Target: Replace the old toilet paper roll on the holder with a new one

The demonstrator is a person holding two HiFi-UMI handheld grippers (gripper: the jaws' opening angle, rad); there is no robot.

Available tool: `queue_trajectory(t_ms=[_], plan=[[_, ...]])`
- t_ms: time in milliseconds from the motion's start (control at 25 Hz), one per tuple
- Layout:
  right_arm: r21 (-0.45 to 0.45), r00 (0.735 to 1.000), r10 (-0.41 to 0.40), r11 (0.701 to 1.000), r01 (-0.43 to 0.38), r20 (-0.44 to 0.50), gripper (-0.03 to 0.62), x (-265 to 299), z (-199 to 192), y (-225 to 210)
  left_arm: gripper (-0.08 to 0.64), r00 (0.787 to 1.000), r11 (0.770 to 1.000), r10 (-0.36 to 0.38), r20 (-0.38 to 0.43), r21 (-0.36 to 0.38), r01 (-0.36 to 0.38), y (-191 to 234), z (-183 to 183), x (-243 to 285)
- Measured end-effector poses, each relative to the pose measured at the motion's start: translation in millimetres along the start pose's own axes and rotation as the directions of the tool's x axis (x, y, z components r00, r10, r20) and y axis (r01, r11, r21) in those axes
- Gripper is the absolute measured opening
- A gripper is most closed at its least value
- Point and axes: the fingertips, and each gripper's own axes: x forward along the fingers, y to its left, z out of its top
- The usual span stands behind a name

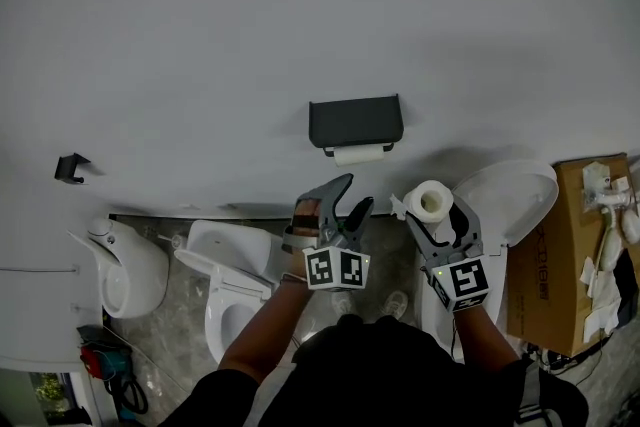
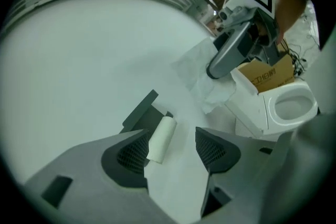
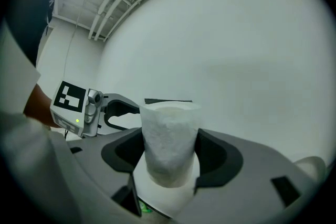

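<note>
Sleeves (image 1: 400, 375) fill the bottom of the head view, and both grippers reach from them toward the wall (image 1: 300, 15).

Old roll (image 1: 358, 154), thin and nearly spent, hangs on its bar under the black holder (image 1: 355, 122), so by the look of it nothing has been swapped yet. New roll (image 1: 431, 201) stands upright in the right gripper (image 1: 440, 220), whose jaws are set wide and pressed on its sides. Left gripper (image 1: 352, 195) has its jaws spread wide with nothing in them. In its own view the old roll shows in the gap between them, but it is off on the wall and well apart from the pads.

Left to do, I judge: pull the old roll off the bar, put it aside, and slide the new one on.

Holder's flat top overhangs the roll closely, so there is little room above it, and an approach from below or from one end looks easier. Which end of the bar is free I cannot tell. Around the holder the wall is bare. The two grippers sit near each other just below it, so the right one may need to hold back. Below are toilets (image 1: 235, 290), a raised lid (image 1: 510, 195) just beside the right gripper, and a box (image 1: 570, 265) further right.
</note>
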Motion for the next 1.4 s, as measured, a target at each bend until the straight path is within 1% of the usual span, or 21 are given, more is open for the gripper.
queue_trajectory(t_ms=[120, 200, 280, 360, 440, 520, 640, 760, 800, 840, 880, 1040, 1200, 1400], plan=[[-0.001, 1.000, 0.004, 1.000, -0.004, -0.007, 0.288, 1.4, -1.2, -1.1, 0.269, 0.998, 0.992, 0.017, -0.060, 0.130, -0.009, 5.9, -2.5, 17.1], [-0.002, 1.000, 0.000, 1.000, 0.000, -0.017, 0.288, 0.5, -4.8, -3.5, 0.270, 0.994, 0.976, 0.030, -0.107, 0.218, -0.005, 7.7, -7.7, 26.5], [-0.001, 1.000, -0.006, 1.000, 0.006, -0.017, 0.288, 1.4, -5.3, -5.8, 0.270, 0.987, 0.954, 0.046, -0.155, 0.300, 0.002, 8.8, -14.6, 35.1], [0.000, 1.000, -0.010, 1.000, 0.010, -0.017, 0.288, 3.6, -5.3, -8.6, 0.287, 0.979, 0.935, 0.068, -0.194, 0.355, 0.005, 10.6, -21.6, 43.7], [0.000, 1.000, -0.010, 1.000, 0.010, -0.024, 0.288, 4.7, -7.3, -10.7, 0.287, 0.971, 0.921, 0.084, -0.225, 0.389, 0.011, 11.5, -27.6, 51.8], [0.002, 0.999, -0.007, 1.000, 0.007, -0.036, 0.288, 3.4, -9.5, -10.6, 0.287, 0.966, 0.916, 0.089, -0.245, 0.402, 0.017, 11.1, -32.9, 57.5], [0.004, 1.000, -0.008, 1.000, 0.008, -0.026, 0.288, 2.4, -5.1, -11.5, 0.285, 0.968, 0.922, 0.100, -0.232, 0.388, -0.002, 13.1, -34.3, 63.5], [0.016, 1.000, -0.005, 1.000, 0.005, -0.021, 0.288, 2.4, -1.0, -13.9, 0.284, 0.963, 0.919, 0.121, -0.241, 0.395, -0.016, 15.8, -38.9, 68.9], [0.018, 1.000, -0.005, 1.000, 0.005, -0.021, 0.288, 2.1, -0.3, -14.6, 0.271, 0.962, 0.914, 0.133, -0.238, 0.405, -0.027, 17.6, -38.9, 69.2], [0.019, 1.000, -0.005, 1.000, 0.006, -0.023, 0.288, 1.8, -0.3, -15.1, 0.213, 0.962, 0.908, 0.147, -0.231, 0.416, -0.039, 19.5, -38.1, 69.1], [0.018, 1.000, -0.007, 1.000, 0.007, -0.022, 0.288, 1.8, 0.0, -15.5, 0.184, 0.962, 0.905, 0.157, -0.223, 0.423, -0.049, 21.2, -37.0, 69.1], [0.012, 1.000, -0.017, 1.000, 0.017, 0.001, 0.288, 4.2, 4.8, -15.9, 0.179, 0.964, 0.900, 0.156, -0.216, 0.433, -0.048, 21.8, -37.7, 69.1], [0.016, 1.000, -0.012, 1.000, 0.012, -0.001, 0.288, 4.2, 3.9, -12.6, 0.179, 0.966, 0.902, 0.164, -0.198, 0.428, -0.065, 23.3, -35.9, 70.0], [0.011, 1.000, -0.026, 1.000, 0.026, 0.000, 0.288, -0.3, 4.5, -17.1, 0.179, 0.969, 0.903, 0.157, -0.191, 0.426, -0.062, 20.6, -30.6, 70.1]])
